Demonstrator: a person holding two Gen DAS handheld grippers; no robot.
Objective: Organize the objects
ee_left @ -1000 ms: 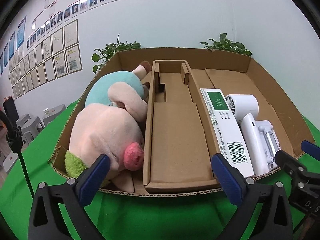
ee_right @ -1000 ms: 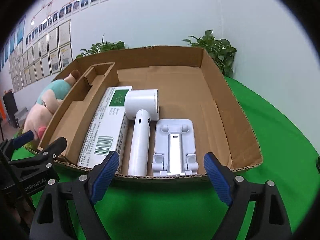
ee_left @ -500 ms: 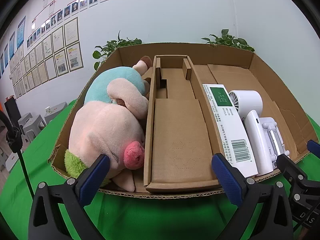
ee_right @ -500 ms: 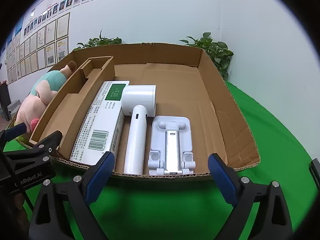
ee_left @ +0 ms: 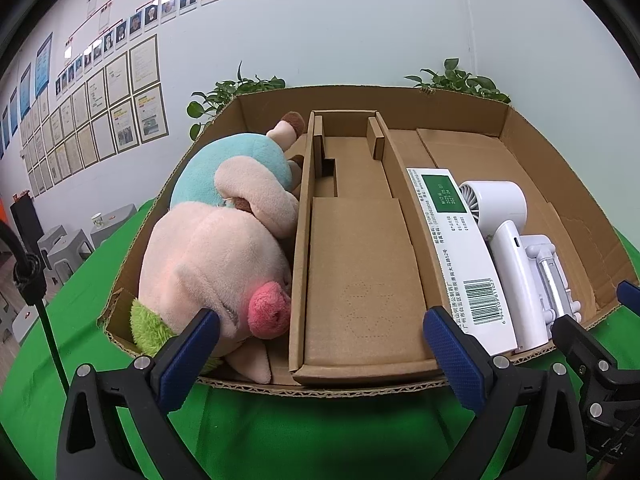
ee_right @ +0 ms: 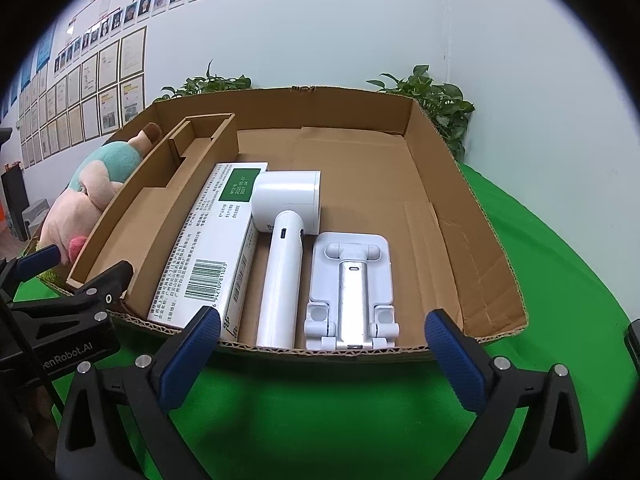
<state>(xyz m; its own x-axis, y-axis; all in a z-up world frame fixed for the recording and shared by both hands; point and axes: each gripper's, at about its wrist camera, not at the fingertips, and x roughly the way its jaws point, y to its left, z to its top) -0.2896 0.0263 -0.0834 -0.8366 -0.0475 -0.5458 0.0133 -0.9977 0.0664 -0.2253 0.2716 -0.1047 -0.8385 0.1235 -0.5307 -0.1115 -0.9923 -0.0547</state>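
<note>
A shallow open cardboard box sits on a green cloth and holds everything in view; in its left compartment, seen from the left wrist, lies a plush pig on its side, pink snout toward the near wall, teal body behind it and a tuft of green at its near end; beside the pig stands a long cardboard insert tray, empty as far as can be seen, dividing the box; just right of that tray lies a white medicine carton with a green panel and a barcode at its near end; touching its right side lies a white handheld fan, head toward the far wall and handle toward the near wall; just beside the fan lies a white folding phone stand, flat on the box floor; the rest of the right compartment is bare cardboard; the right gripper hangs in front of the near wall, its jaws opening and spread wide with nothing between them; the left gripper hangs before the pig and the insert tray, jaws likewise wide apart and holding nothing; behind the box stand 2 leafy plants against a pale wall hung with framed documents and portrait photos.
</note>
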